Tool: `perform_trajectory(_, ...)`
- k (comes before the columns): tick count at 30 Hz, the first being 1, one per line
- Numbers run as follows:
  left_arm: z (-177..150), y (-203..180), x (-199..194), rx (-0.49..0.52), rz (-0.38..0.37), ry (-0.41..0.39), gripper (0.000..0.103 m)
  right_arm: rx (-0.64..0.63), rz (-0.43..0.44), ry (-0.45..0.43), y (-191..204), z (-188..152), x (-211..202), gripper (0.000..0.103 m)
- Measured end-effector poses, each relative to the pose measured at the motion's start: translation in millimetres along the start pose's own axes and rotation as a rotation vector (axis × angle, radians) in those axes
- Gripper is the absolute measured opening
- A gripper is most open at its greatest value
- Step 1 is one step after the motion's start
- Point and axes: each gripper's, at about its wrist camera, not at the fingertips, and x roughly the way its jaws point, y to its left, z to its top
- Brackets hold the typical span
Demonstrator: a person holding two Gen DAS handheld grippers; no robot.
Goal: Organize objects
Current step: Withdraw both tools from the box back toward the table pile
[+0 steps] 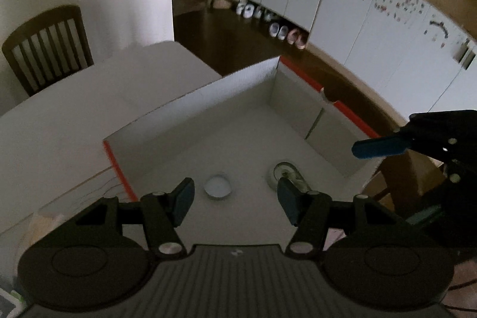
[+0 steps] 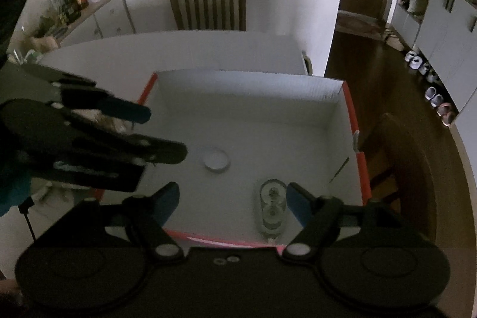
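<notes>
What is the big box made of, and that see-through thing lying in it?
The box looks like corrugated cardboard: matte white walls with fine ribbing, folded flaps and orange-red edges. The see-through thing looks like clear plastic or glass, since it glints and you can see through it. The dim picture leaves that open.

Two small things in an open box
A round white lid [image 2: 214,159] lies flat mid-floor of the red-edged box [image 2: 340,121]; a clear glass jar [image 2: 272,206] lies on its side by the near wall.
</notes>
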Motion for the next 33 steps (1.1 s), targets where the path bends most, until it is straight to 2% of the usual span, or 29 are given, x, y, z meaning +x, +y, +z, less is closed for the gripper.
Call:
perform_trajectory(7, -25, 12, -30, 0.001, 0.011, -0.089, 0.06, -0.027, 0.01, -0.059, 35, -7, -18, 0.081)
perform_trajectory(16, -67, 47, -82, -0.023, 0.032, -0.147, 0.061, 0.009, 0.022, -0.102, 79, -15, -26, 0.087)
perform_trajectory(19, -82, 62, -96, -0.033, 0.05, -0.171, 0.072, 0.003, 0.034, -0.12, 96, -19, -30, 0.093)
perform_trajectory(29, -123, 111, -130, -0.073, 0.062, -0.22, 0.086, -0.001, 0.032, -0.154, 152, -27, -31, 0.102)
perform_trajectory(31, -130, 122, -131, -0.079, 0.083, -0.211, 0.101, -0.009, 0.02, -0.155, 164, -29, -28, 0.102)
perform_trajectory(33, -139, 135, -133, -0.091, 0.119, -0.22, 0.103, -0.008, 0.013, -0.152, 174, -29, -24, 0.102)
